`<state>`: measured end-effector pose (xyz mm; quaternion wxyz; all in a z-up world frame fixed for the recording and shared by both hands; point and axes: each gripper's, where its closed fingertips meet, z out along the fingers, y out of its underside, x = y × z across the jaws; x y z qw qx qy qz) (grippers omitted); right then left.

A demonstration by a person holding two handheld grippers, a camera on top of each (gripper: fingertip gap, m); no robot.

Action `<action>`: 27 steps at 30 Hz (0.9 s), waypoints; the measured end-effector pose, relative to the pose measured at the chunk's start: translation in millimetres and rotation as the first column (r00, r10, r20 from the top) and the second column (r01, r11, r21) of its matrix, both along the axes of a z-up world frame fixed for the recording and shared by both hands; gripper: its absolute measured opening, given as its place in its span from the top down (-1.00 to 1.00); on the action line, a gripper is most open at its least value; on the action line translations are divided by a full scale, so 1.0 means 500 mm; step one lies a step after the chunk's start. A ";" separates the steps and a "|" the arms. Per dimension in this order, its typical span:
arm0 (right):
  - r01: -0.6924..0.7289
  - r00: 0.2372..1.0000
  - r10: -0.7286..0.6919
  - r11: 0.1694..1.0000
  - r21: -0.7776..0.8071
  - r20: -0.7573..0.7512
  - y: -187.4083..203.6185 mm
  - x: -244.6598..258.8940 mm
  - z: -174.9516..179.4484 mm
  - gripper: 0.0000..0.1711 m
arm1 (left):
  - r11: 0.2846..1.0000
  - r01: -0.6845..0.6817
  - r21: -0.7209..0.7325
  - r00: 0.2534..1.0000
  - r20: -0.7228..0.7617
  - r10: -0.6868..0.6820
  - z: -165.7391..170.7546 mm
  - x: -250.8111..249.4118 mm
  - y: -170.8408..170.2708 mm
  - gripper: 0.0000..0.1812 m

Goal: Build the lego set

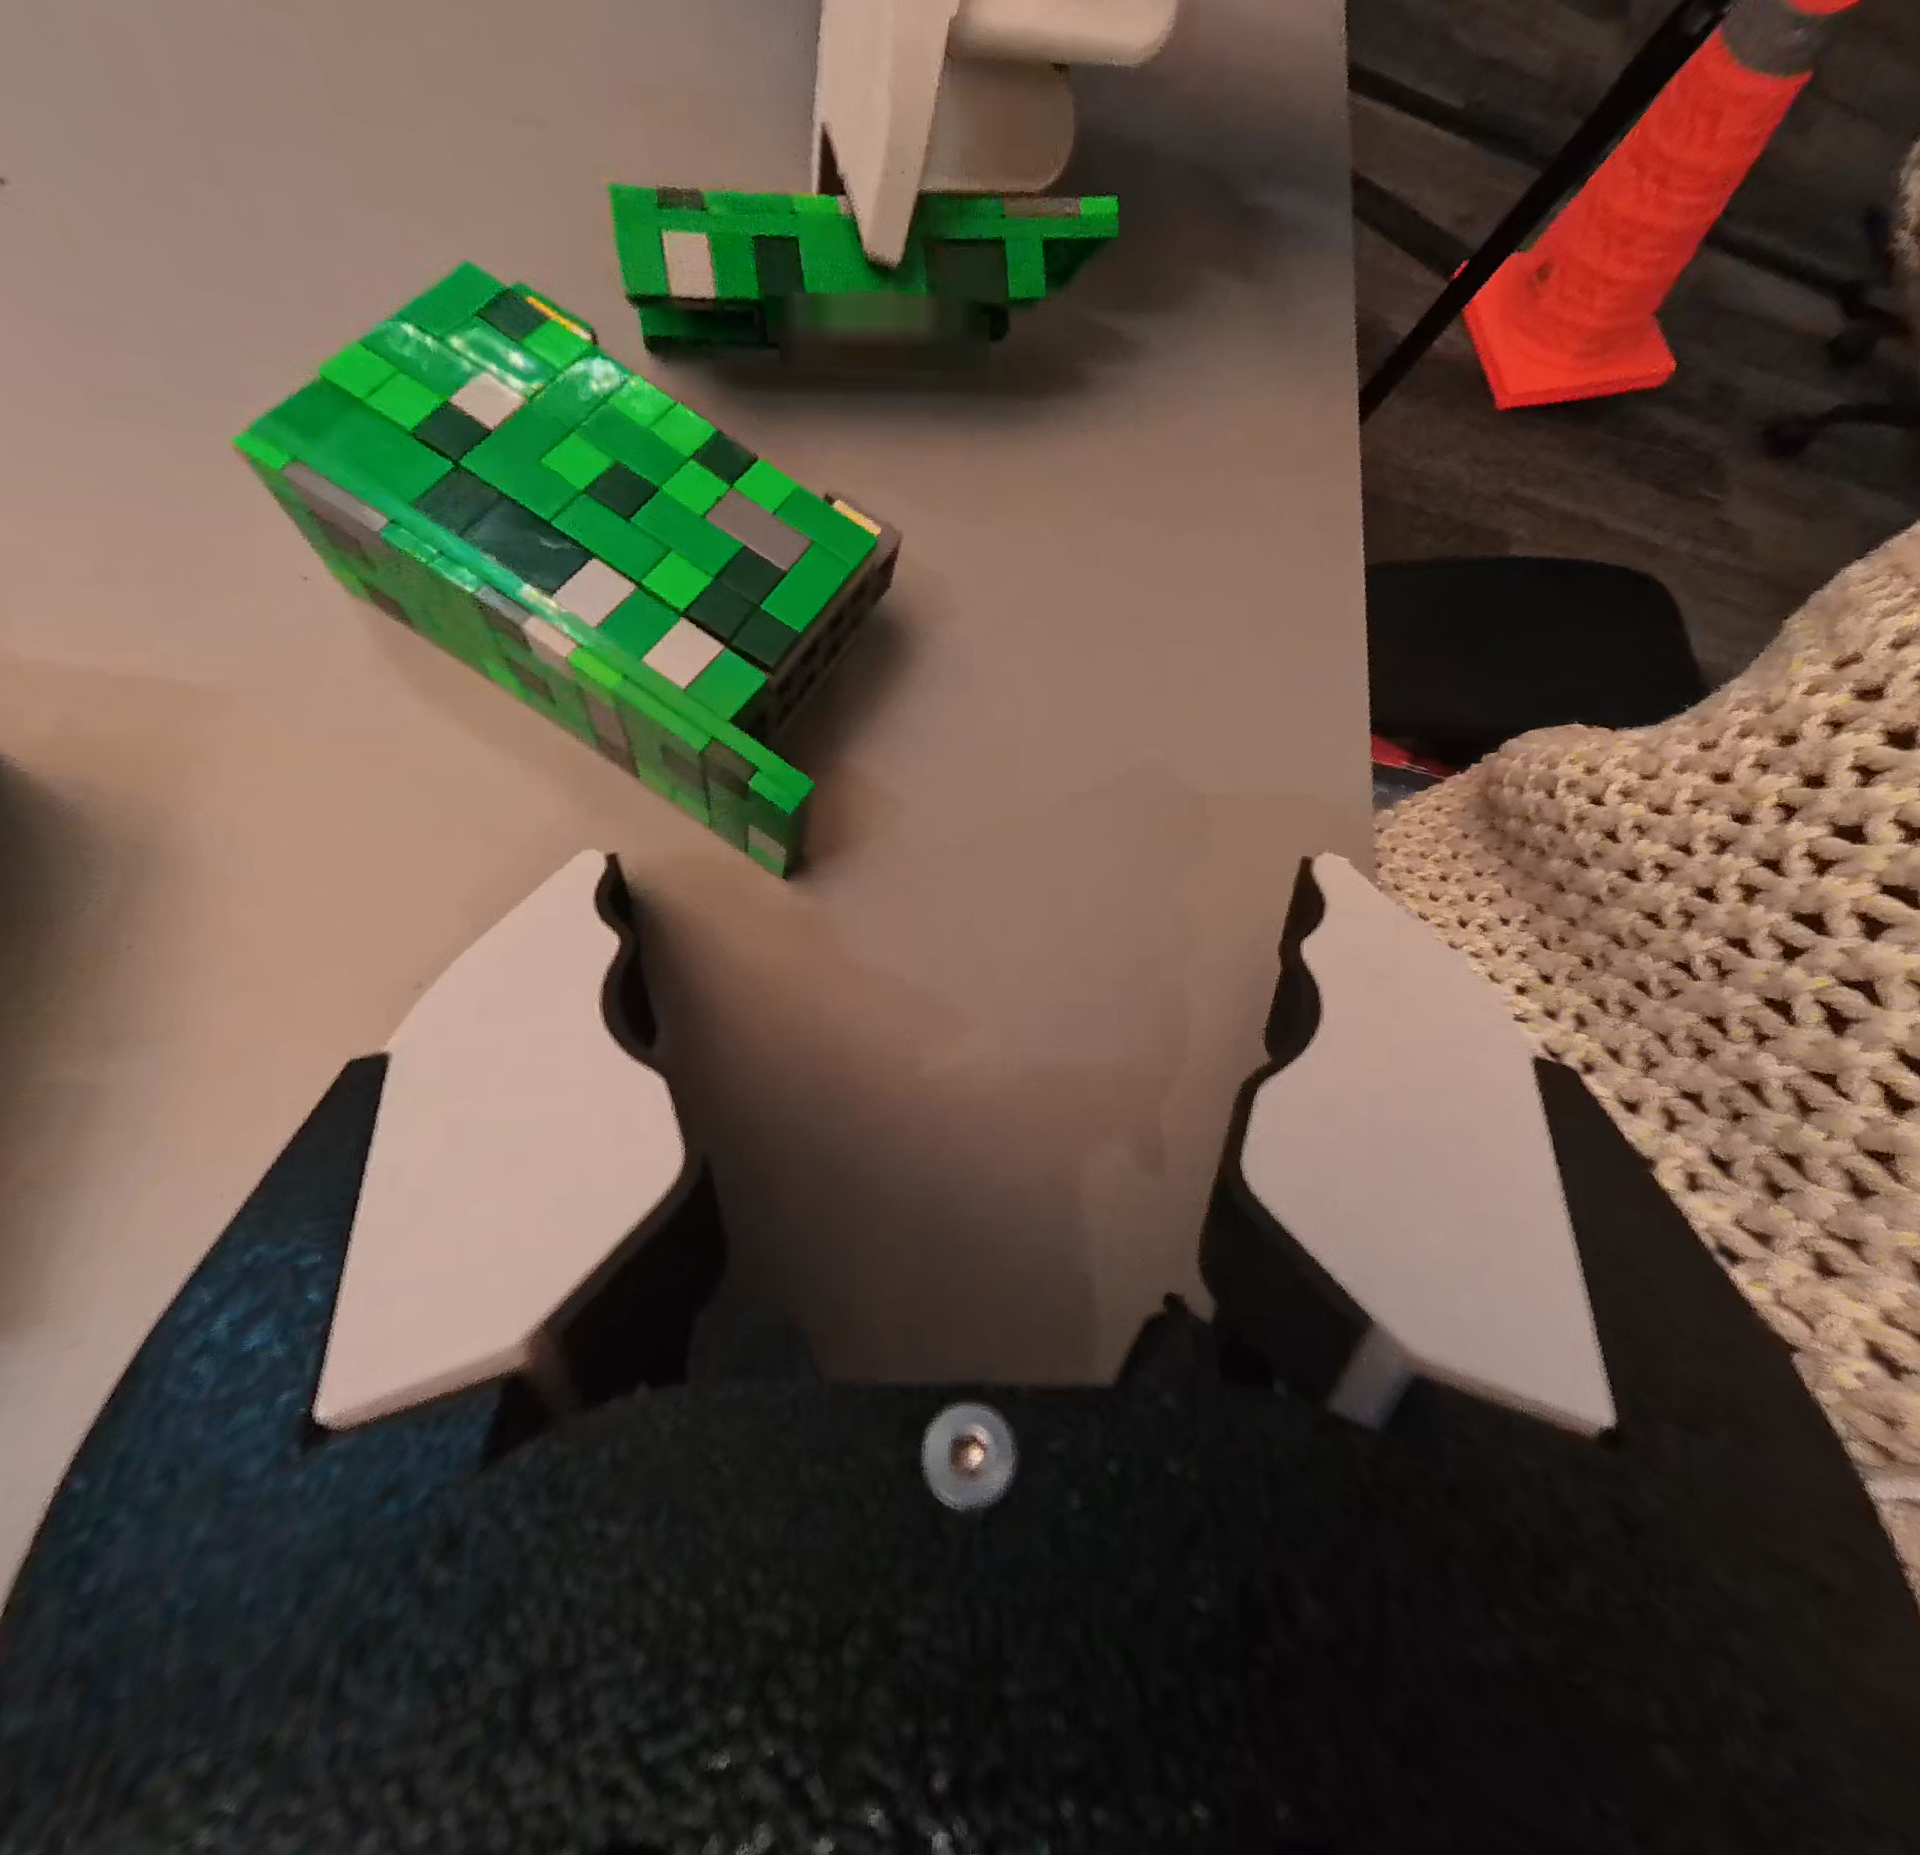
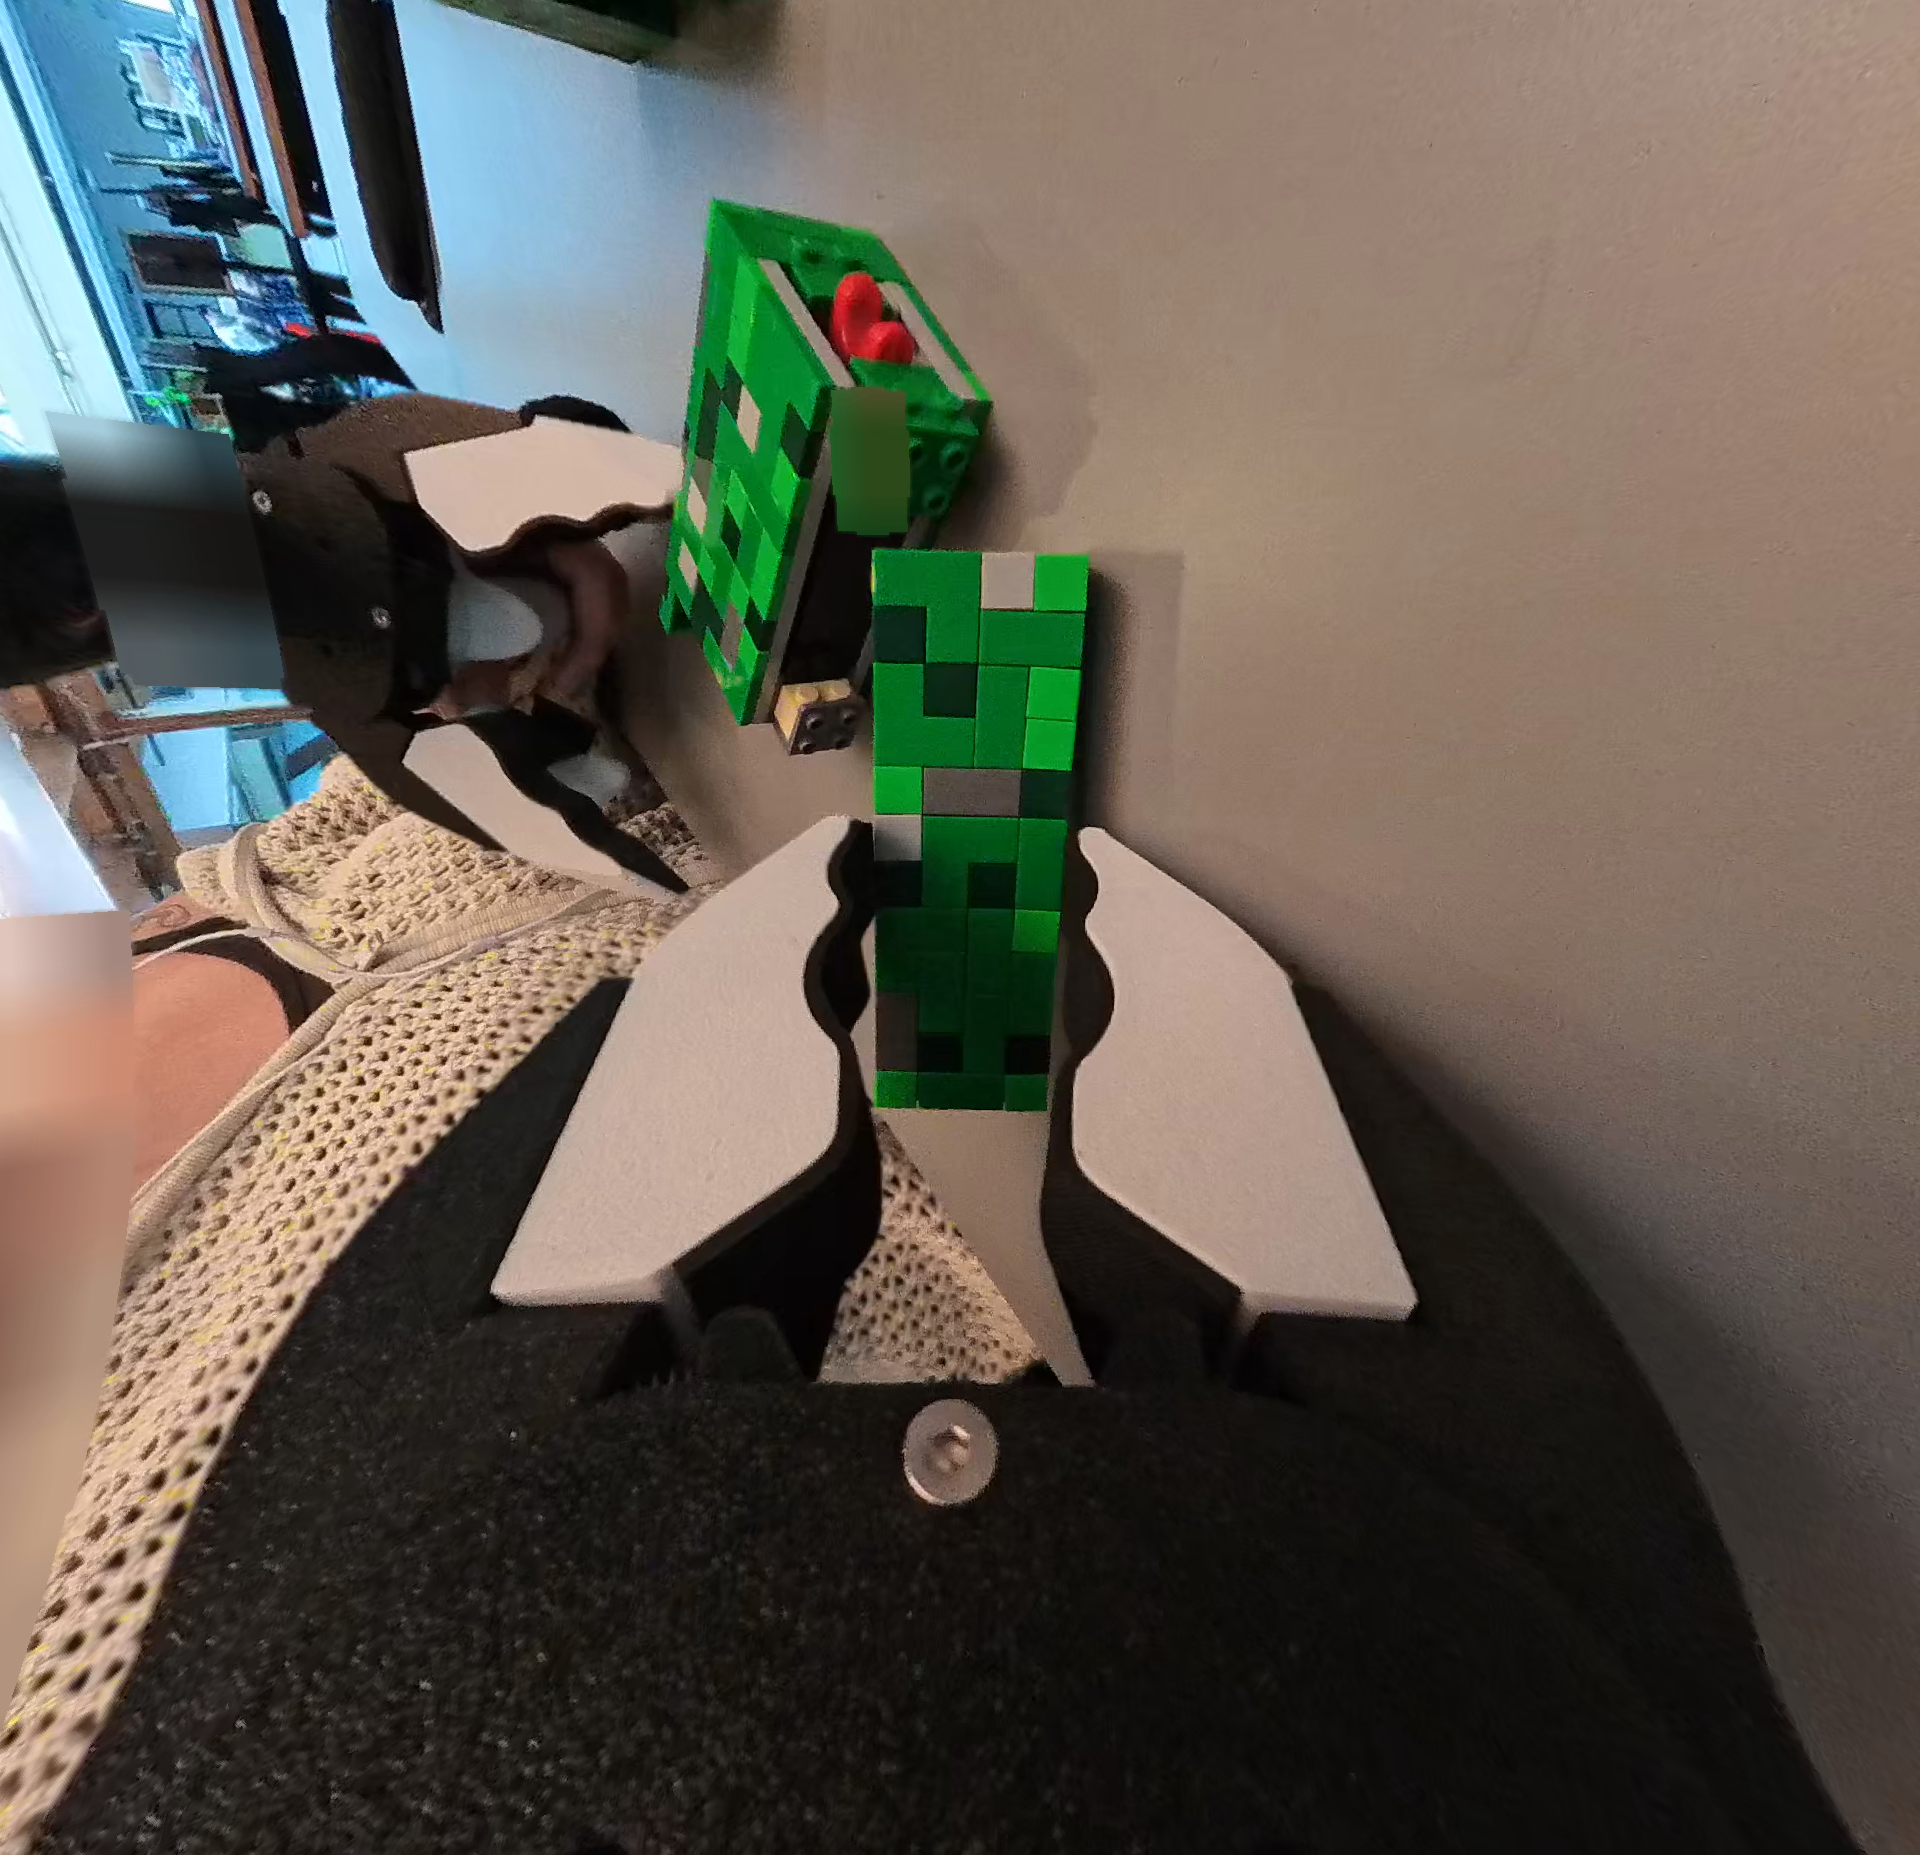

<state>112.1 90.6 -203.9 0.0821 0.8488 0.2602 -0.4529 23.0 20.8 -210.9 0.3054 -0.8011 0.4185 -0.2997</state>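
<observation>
The right gripper (image 2: 966, 964) is clamped on a long green panel (image 2: 971, 839) of tiled bricks, its two pale fingers (image 2: 1174, 1057) pressing the panel's long edges near its lower end; the panel runs from the jaws toward twelve o'clock in the right wrist view. In the left wrist view the same panel (image 1: 862, 257) shows at twelve o'clock, held edge-on under the right gripper's pale fingers (image 1: 883, 122) and casting a shadow on the grey table (image 1: 1039, 766) below it. The left gripper (image 1: 961, 932) stands wide apart with nothing between its fingers, hovering over bare table near the table's right edge. At eleven o'clock from it lies the green block body (image 1: 561, 558), a boxy brick build resting on its side, its open dark end turned toward three o'clock. In the right wrist view that body (image 2: 810, 455) sits just beyond the panel's far end, with red pieces (image 2: 871, 322) visible inside its open top. Off the table at two o'clock in the left view stands an orange cone (image 1: 1652, 195), and a knitted beige sleeve (image 1: 1662, 974) fills three o'clock.
</observation>
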 end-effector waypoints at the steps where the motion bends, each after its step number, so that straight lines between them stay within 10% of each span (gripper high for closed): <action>1: -0.002 1.000 0.002 1.000 0.004 -0.005 -0.001 -0.001 0.001 0.61 | 1.000 -0.005 0.010 1.000 0.011 0.005 0.003 -0.001 0.003 -0.29; 15: 0.057 0.998 -0.054 0.994 0.093 -0.038 0.003 -0.018 -0.001 0.61 | 0.997 0.018 0.072 0.999 0.026 -0.020 0.007 0.017 0.006 -0.25; 19: -0.023 1.000 0.027 0.979 0.204 -0.014 -0.003 -0.022 0.010 0.34 | 0.998 0.016 0.062 0.999 0.050 -0.019 0.012 0.020 0.007 -0.25; 23: -0.205 0.978 0.201 0.852 0.482 0.062 0.007 -0.027 0.021 0.21 | 0.997 0.018 0.072 0.999 0.049 -0.022 0.014 0.022 0.008 -0.25; 27: -0.389 0.899 0.416 0.610 0.691 0.138 -0.015 -0.058 0.040 0.73 | 0.997 0.023 0.078 0.998 0.050 -0.027 0.016 0.025 0.009 -0.24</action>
